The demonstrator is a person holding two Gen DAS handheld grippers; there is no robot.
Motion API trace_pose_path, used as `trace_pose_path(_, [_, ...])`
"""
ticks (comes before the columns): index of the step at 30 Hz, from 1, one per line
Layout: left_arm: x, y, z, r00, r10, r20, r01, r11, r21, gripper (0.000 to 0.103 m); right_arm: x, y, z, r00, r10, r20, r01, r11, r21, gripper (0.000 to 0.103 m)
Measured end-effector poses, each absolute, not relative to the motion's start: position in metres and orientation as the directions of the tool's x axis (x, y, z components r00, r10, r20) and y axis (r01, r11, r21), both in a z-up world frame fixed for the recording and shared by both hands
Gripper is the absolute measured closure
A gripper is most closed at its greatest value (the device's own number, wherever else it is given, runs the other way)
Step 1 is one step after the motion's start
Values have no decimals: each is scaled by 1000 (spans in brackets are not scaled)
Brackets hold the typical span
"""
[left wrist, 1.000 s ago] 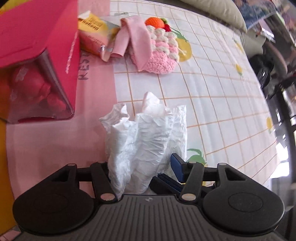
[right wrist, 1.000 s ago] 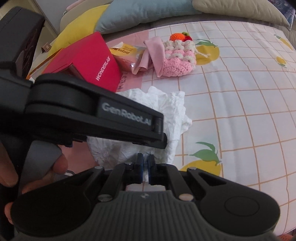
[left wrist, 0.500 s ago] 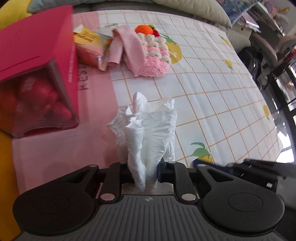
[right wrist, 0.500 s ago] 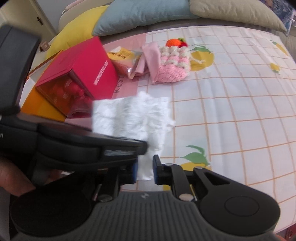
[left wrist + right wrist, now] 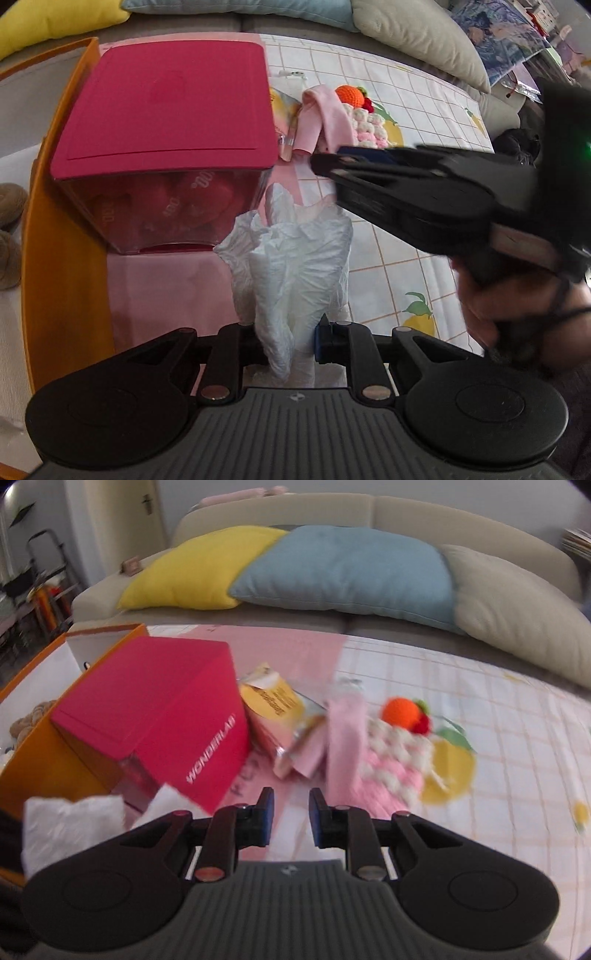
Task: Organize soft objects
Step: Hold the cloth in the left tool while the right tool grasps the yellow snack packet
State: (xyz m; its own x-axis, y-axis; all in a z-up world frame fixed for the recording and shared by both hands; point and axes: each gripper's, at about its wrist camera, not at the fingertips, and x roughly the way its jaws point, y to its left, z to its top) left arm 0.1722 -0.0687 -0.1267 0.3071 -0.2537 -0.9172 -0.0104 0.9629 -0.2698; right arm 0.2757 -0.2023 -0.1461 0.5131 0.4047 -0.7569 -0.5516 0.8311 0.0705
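1. Orange tray [image 5: 62,266], left edge of the left view: stiff walls, with brown knitted pieces at the far left inside it. Likely the place for the soft things.
2. Red box [image 5: 166,110], upper left: rigid, with a clear front; not to be squeezed.
3. Tissue [image 5: 295,266], centre of the left view: very light, limp, crumpled and easy to tear. The left gripper [image 5: 291,343] pinches its lower bunch, where the layers are thickest, which is the safest hold. The free top flops.
4. Right gripper [image 5: 291,816], bottom centre of its own view: jaws spread a little, nothing between them. In the left view it crosses the upper right, blurred.
5. Pink crochet piece [image 5: 388,771], right of centre: soft and springy; take it by the bulk. The pink cloth [image 5: 343,746] beside it is limp.
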Motion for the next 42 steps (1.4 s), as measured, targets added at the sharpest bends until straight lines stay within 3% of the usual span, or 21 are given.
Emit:
trace_pose_path(12, [183,-67,-133,278,-267,-923,-71,952,-297,82,313,-155,-177,483,331,-811,-580,815,-13,81])
trace_pose_path(15, [183,-65,-133,279,-268,-922,-67,953,-297,82,314,-156,-176,478,339,-811,-566,824,11,98])
trace_pose_path(17, [181,-64,-133,281,-267,-922,-66,953,-296,82,313,-159,-170,484,344,-805,-555,832,22,103])
trace_pose_path(28, [175,-55,-131,297,-299,-907,-61,942,-331,82,311,-184,-108,575,382,-723,-494,867,65,103])
trace_pose_path(34, [170,-47,-134,309,-296,-904,-68,941,-331,82,274,-198,-55,643,388,-660,-500,866,22,103])
trace_pose_path(39, [162,-45,-137,336,-256,-906,-91,949,-301,82,258,-202,-72,608,402,-685,-527,849,30,103])
trace_pose_path(42, [163,-42,-136,325,-232,-917,-126,950,-285,82,266,-194,-96,593,374,-713,-536,844,-3,82])
